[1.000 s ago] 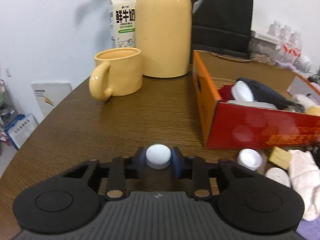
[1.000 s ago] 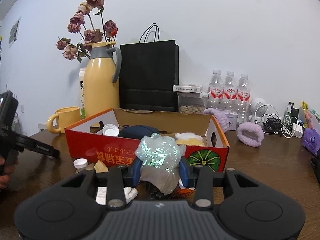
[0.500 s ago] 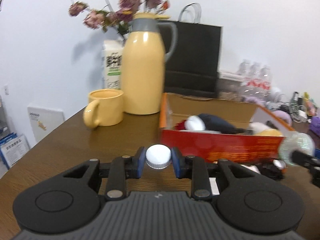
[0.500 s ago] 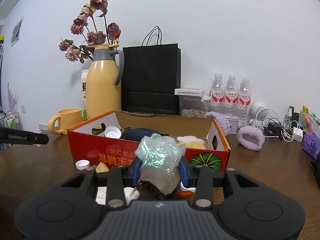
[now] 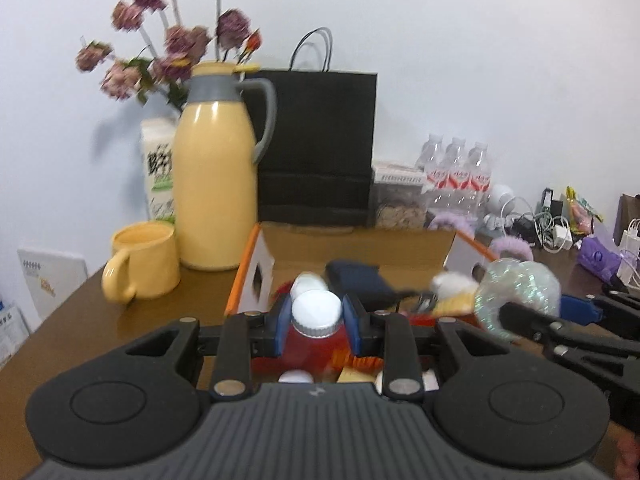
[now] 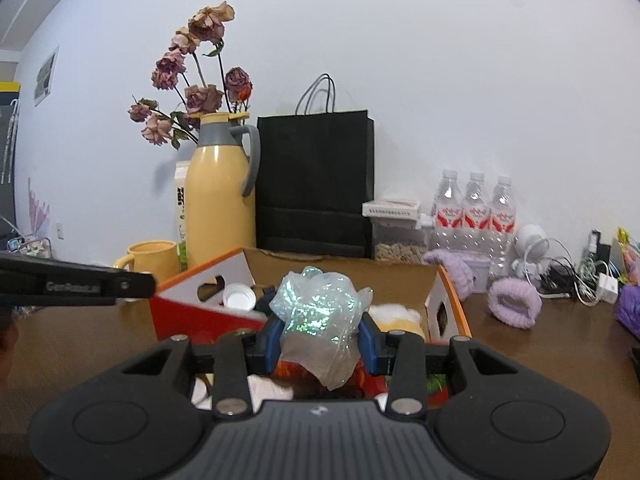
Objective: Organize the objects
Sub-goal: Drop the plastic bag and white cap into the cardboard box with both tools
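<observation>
Mid-task: my left gripper (image 5: 317, 326) pinches a white cap (image 5: 316, 312) near the cardboard box (image 5: 256, 276); my right gripper (image 6: 319, 344) pinches an iridescent wrapper (image 6: 318, 312). Box partly filled; more items remain on the counter (image 5: 160, 320).

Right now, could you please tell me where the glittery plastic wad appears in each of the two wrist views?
Left wrist view: the glittery plastic wad sits at the right, held in the right claw, level with the cardboard box's right end.
Right wrist view: the wad is bottom centre, clamped between its own claw's blue pads, in front of the box.
Shared landmark: the yellow thermos jug behind the box's left end.
</observation>
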The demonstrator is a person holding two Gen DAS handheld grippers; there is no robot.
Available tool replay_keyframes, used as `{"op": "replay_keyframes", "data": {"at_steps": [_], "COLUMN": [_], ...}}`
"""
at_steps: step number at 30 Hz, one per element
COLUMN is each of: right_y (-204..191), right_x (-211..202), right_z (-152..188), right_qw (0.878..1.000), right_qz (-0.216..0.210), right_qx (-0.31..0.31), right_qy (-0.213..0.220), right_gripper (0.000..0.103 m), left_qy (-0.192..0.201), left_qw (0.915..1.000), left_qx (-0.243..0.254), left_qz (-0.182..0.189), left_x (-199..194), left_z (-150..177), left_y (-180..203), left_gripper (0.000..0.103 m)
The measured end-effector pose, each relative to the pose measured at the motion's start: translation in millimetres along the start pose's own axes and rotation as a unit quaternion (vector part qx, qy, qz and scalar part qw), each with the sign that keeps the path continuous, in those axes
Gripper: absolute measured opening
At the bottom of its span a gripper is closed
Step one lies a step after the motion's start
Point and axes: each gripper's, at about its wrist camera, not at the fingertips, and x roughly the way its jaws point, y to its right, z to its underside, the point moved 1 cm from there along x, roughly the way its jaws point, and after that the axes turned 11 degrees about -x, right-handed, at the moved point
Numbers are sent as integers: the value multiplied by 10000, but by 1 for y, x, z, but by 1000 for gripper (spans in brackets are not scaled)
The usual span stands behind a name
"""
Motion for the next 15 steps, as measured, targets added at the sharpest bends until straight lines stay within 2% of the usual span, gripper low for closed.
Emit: {"op": "replay_keyframes", "data": {"at_steps": [4,15], "right_y": [3,7], "right_x": [17,89], "right_z": [-22,-50], "right_qw": [9997,9995], "right_qz": [207,230], "right_qx": [-104,-152], "right_qy": [-24,-171], "right_gripper": [37,37], "left_qy": [-50,-70], "left_qw": [9997,9991], "left_qx": [-235,-362], "left_qz": [-50,-208], "left_x": [18,76], "left_z": [-20,-42], "left_y": [11,28], "left_gripper": [29,29]}}
